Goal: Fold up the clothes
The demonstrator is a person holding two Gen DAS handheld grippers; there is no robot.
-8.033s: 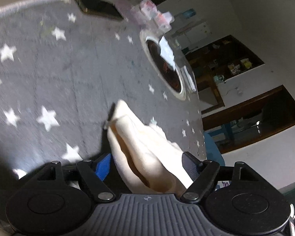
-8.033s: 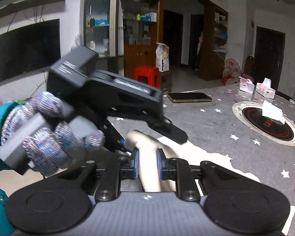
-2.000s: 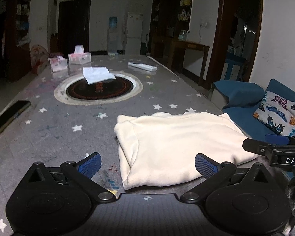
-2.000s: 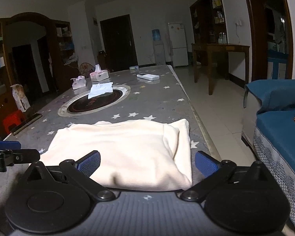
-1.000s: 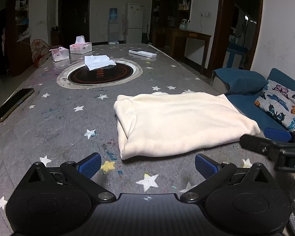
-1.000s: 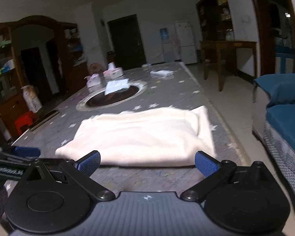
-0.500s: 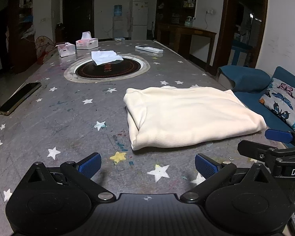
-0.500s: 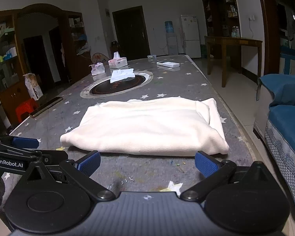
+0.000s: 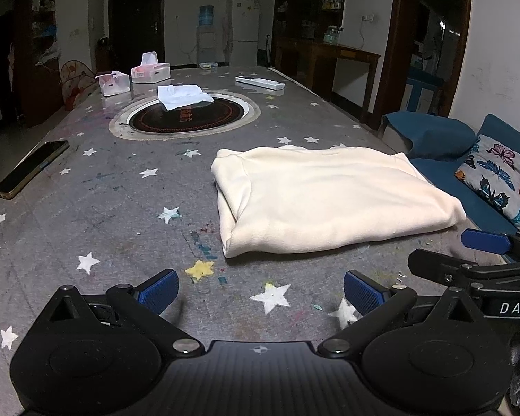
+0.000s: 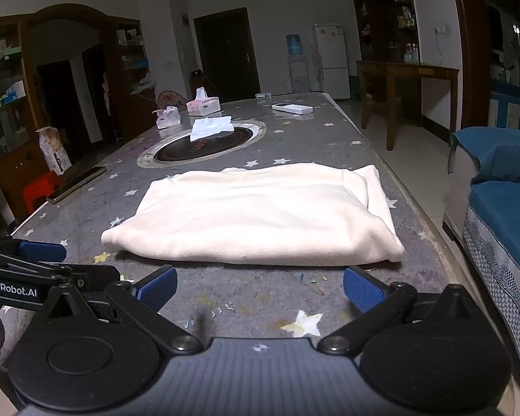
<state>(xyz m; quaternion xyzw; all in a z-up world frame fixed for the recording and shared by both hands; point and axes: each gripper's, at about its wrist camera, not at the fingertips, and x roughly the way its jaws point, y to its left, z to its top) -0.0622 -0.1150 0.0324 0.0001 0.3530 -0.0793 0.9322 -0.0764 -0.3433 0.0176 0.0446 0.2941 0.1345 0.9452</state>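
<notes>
Phone (image 9: 31,170) lies at the left edge of the bench (image 9: 121,208), well apart from the work. Two tissue boxes (image 9: 135,78) stand toward the far end, with a loose tissue (image 9: 182,95) resting on the round inset hotplate (image 9: 187,118) and a remote control (image 9: 260,83) beyond it.

Left claw (image 9: 260,289): jaws spread wide, empty, hovering over the near edge, short of the garment.

Cream garment (image 9: 329,201): folded into a flat rectangular bundle, lying near the right edge of the bench, close to the near right corner. Layered folds show at its left end; in the right wrist view an under-layer (image 10: 378,190) protrudes at the right end.

Right claw (image 10: 260,287): jaws likewise spread wide, empty, clear of the cloth.

Assessment: folding appears complete or nearly so.

Risks: the bundle sits close to the right edge, so a sideways nudge from either claw could push it off toward the blue sofa (image 10: 502,208). A grasp taking only the top layer would likely drag the fold open. The protruding under-layer could snag a finger.
</notes>
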